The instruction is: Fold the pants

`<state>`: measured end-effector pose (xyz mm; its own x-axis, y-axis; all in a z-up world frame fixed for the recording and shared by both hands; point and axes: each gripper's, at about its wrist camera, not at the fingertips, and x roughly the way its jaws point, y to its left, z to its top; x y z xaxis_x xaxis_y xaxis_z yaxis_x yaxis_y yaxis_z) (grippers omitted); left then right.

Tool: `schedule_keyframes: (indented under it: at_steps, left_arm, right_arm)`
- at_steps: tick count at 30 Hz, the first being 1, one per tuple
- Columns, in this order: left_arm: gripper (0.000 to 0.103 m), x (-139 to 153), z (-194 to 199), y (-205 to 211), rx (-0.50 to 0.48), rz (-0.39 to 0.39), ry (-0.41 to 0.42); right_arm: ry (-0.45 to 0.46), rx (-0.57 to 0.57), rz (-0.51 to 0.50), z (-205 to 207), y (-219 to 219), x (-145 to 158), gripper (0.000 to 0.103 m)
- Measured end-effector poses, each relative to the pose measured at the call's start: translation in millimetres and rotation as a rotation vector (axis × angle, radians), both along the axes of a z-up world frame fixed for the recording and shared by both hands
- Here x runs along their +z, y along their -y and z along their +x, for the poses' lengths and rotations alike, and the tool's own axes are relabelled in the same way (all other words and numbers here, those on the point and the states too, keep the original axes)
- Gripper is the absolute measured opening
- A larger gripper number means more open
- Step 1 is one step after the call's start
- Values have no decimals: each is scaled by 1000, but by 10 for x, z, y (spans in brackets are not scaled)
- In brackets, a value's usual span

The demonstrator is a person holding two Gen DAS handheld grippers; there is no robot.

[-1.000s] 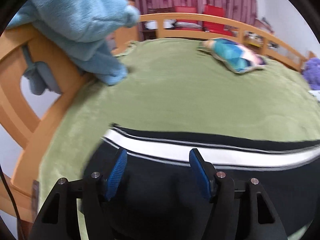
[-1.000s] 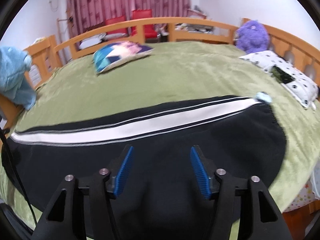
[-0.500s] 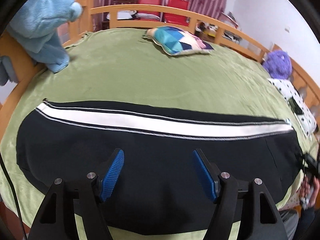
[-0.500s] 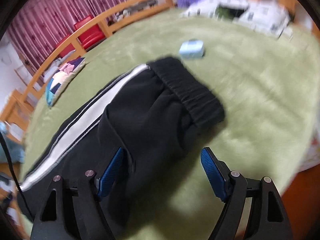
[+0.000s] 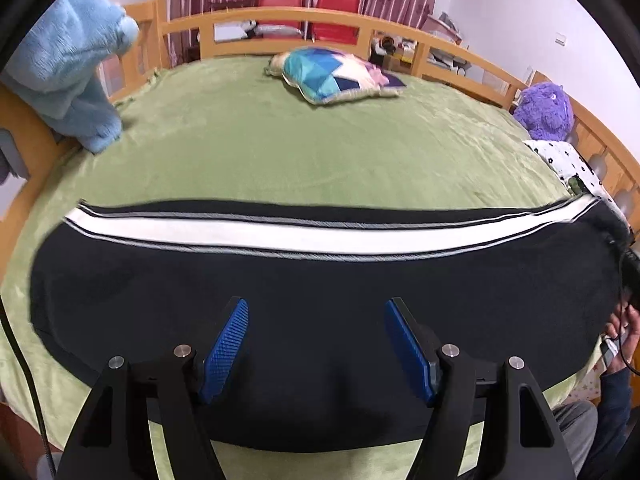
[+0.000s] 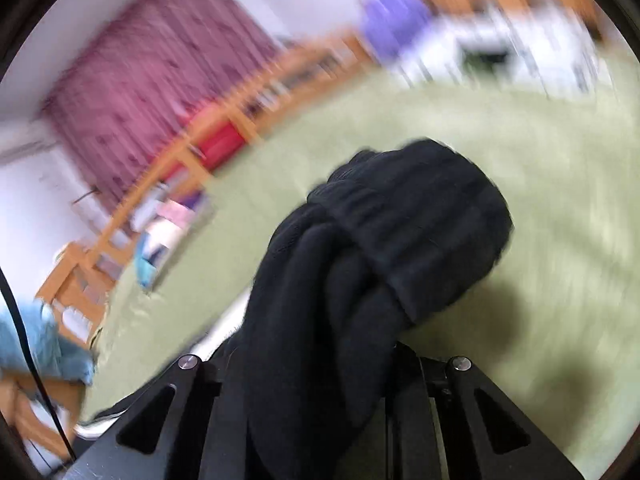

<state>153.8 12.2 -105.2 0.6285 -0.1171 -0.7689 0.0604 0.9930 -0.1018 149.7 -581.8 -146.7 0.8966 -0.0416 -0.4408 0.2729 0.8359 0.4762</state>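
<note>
Black pants with a white side stripe lie flat across the green bedspread, legs to the left and waistband to the right. My left gripper is open and empty, held above the middle of the pants. My right gripper is shut on the bunched waistband end of the pants, lifted off the bed. Cloth hides its fingers. The right wrist view is blurred.
A wooden rail runs round the bed. A blue blanket hangs over the left rail. A patchwork cushion lies far on the bed. A purple plush toy and a dotted pillow sit at right.
My right gripper has closed on the waistband and raised it, swinging fast. My left gripper has stayed open and has drawn back so the full length of the pants shows.
</note>
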Motion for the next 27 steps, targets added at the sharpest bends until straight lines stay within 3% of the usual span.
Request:
schedule_keyframes:
  at_steps: [1,2,3,5,7,8,12,16,22,27]
  left_arm:
    - [69,24,-16,-34,1,-1,8]
    - [69,38,-38,-71,5,-1,11]
    - [69,39,-63,-115,10,-5,13]
    - [69,7,-115,-234,24,-19,8]
    - [69,-60,-162,-370,45,-36,-9]
    - [69,-98,-184,-436,52,-47,-18]
    - [69,-276,-287,-774,107,-61,-54]
    - [68,-418,-372,-1135,180,-93,-84]
    - [67,-421,-476,-1794,321,-92,-57]
    - [67,-467,-352,-2351,405,-151,-29]
  right_arm:
    - [26,-9,-17,-38,13,42,22]
    - [-19,-7,-39,9,41,15,31]
    - [-70,-1,-49,79,72,-35,51]
    - [-279,-45,-74,210,153,-295,65]
    - [-474,-59,-58,174,240,-588,61]
    - [-517,-69,-58,95,269,-657,58]
    - [-440,-131,-72,-403,212,-459,63]
    - [-409,-109,-112,-541,-215,-134,63]
    - [-327,60,-176,-311,-1342,212,65]
    - [-257,218,-181,73,-2287,287,65]
